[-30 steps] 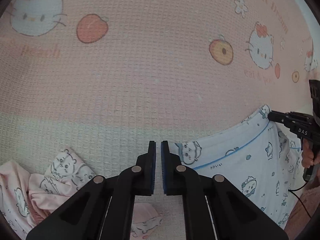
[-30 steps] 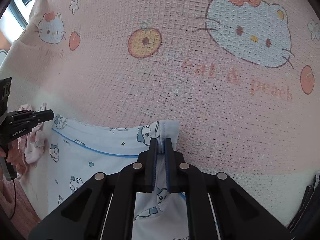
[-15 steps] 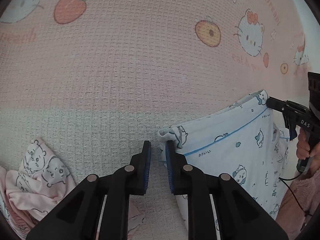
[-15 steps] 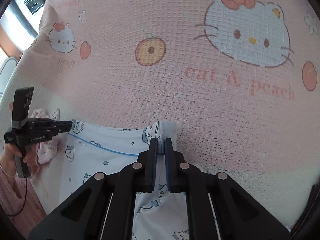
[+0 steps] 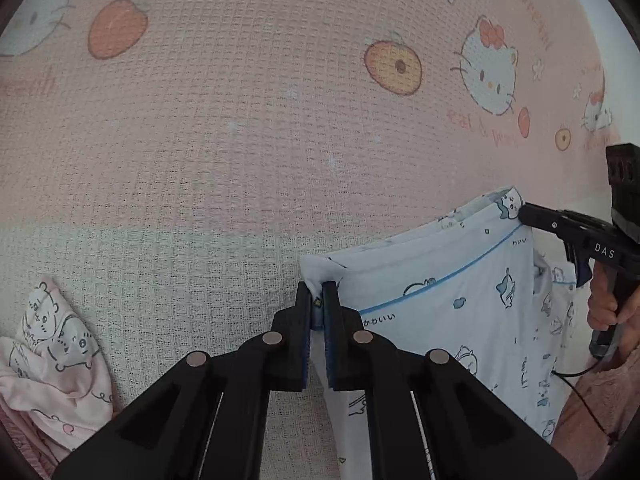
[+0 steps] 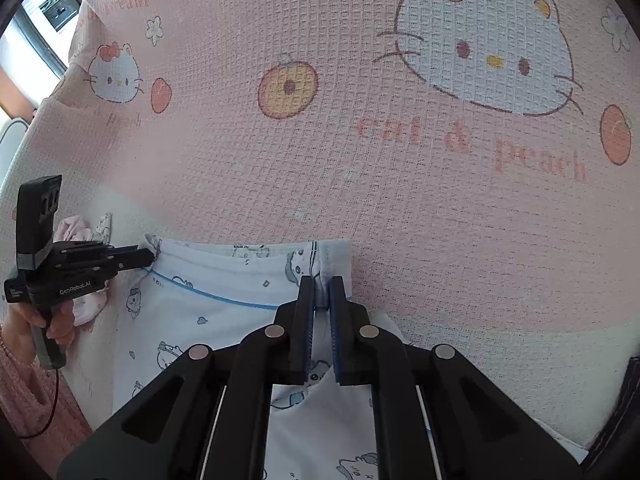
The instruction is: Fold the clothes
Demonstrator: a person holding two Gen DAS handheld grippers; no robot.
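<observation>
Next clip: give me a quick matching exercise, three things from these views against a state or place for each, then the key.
Things:
1. left gripper
2. pink garment
3. peach-print blanket

States:
A. spread flat under everything
B. bunched in a heap, apart from both grippers
C. shut on a corner of the blue-print garment

Pairs: 1-C, 2-B, 3-A

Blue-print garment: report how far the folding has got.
Done: both grippers have hold of the white blue-print garment, left gripper and right gripper each shut on a top corner. In hand: spreading its edge. Left: every fold, plus the crumpled pink garment.
</observation>
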